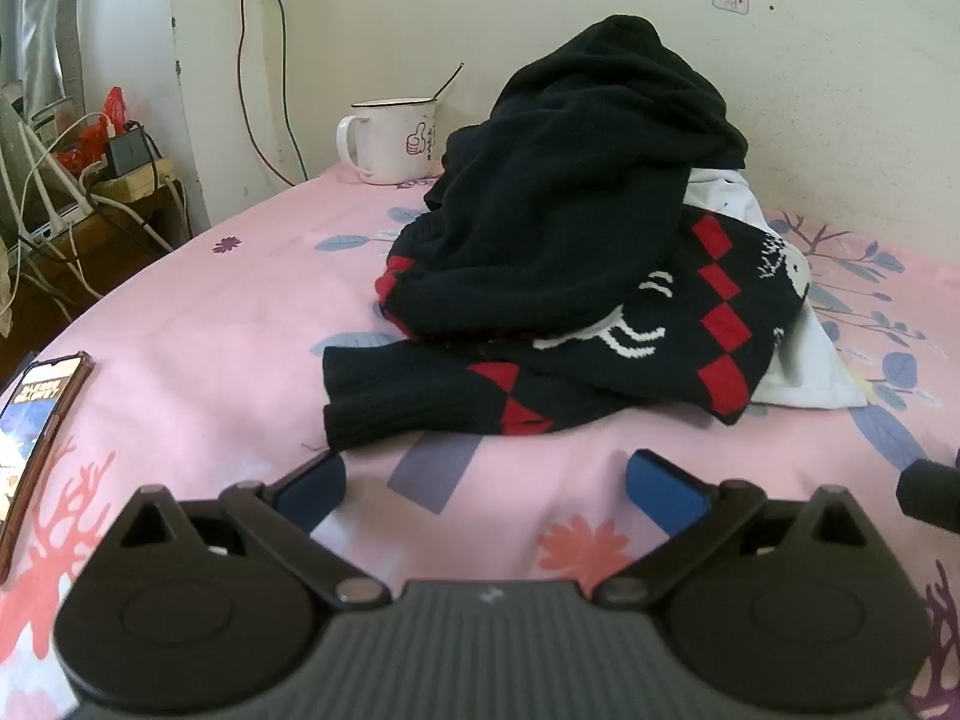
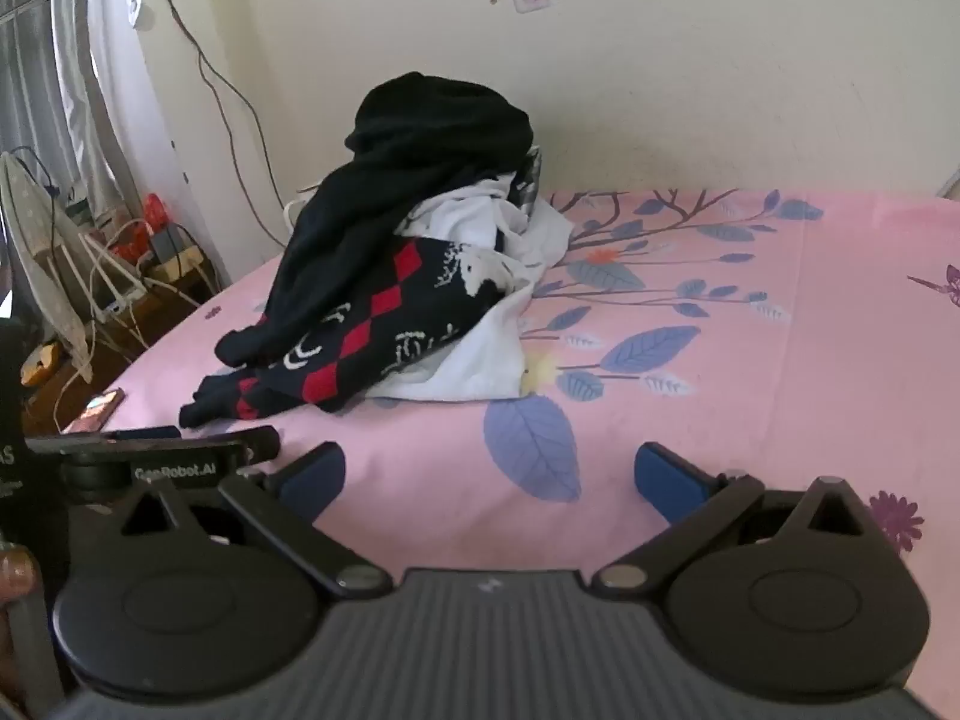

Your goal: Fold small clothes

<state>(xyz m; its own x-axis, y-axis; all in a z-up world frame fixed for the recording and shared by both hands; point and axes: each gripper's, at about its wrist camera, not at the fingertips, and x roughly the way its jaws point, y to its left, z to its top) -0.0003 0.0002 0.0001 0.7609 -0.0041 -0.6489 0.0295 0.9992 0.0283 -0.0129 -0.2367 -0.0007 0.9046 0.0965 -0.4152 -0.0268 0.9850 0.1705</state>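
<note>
A heap of small clothes lies on the pink floral bedsheet (image 1: 198,300). A dark navy knit sweater (image 1: 576,180) with red diamonds and white pattern is on top, over a white garment (image 1: 804,360). In the right wrist view the sweater (image 2: 384,276) and white garment (image 2: 486,354) sit at centre left. My left gripper (image 1: 486,489) is open and empty, just short of the sweater's cuff (image 1: 396,402). My right gripper (image 2: 489,480) is open and empty over bare sheet (image 2: 750,360), right of the heap. The left gripper's body (image 2: 162,462) shows at its left.
A white mug (image 1: 393,141) with a spoon stands behind the heap by the wall. A phone (image 1: 36,420) lies at the bed's left edge; it also shows in the right wrist view (image 2: 99,411). A side table with cables and chargers (image 1: 90,180) is left of the bed.
</note>
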